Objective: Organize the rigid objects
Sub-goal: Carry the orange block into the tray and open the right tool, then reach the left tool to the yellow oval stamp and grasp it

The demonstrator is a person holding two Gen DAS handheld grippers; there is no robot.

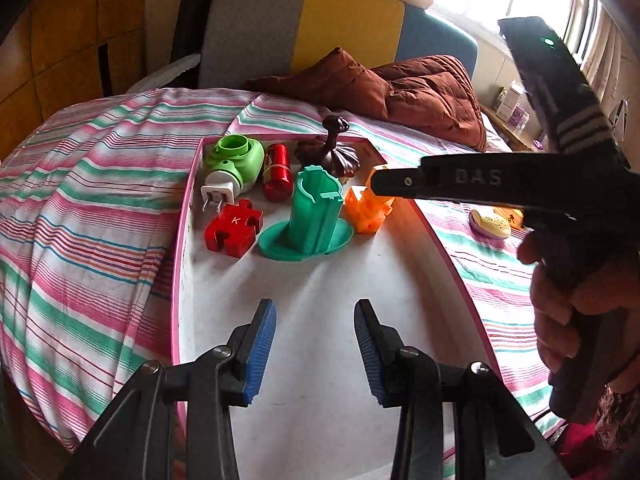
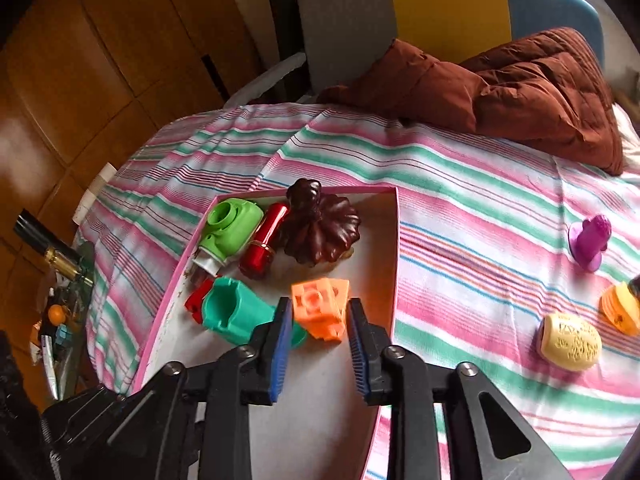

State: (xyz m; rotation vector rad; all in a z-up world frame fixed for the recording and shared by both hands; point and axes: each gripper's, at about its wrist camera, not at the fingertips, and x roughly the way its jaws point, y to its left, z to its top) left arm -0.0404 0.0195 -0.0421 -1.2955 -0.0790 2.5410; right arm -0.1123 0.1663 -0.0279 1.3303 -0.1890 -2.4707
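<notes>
A white tray with a pink rim point(image 1: 178, 280) lies on the striped bedspread. At its far end are a green plug-in device point(image 1: 236, 160), a red cylinder point(image 1: 278, 176), a dark brown ornament point(image 1: 330, 152), a red puzzle piece point(image 1: 234, 228), a teal holder point(image 1: 314, 216) and an orange block toy point(image 2: 320, 308). My right gripper point(image 2: 319, 302) is open, its blue pads to either side of the orange toy, which rests on the tray floor. Over the bare near part of the tray my left gripper point(image 1: 315, 306) stands open with nothing between its fingers.
To the right of the tray, a yellow patterned toy point(image 2: 570, 342), an orange-yellow piece point(image 2: 622, 308) and a purple toy point(image 2: 592, 240) lie on the bedspread. A brown quilted garment point(image 2: 520, 92) lies at the far side. A cluttered side table point(image 2: 60, 312) stands left of the bed.
</notes>
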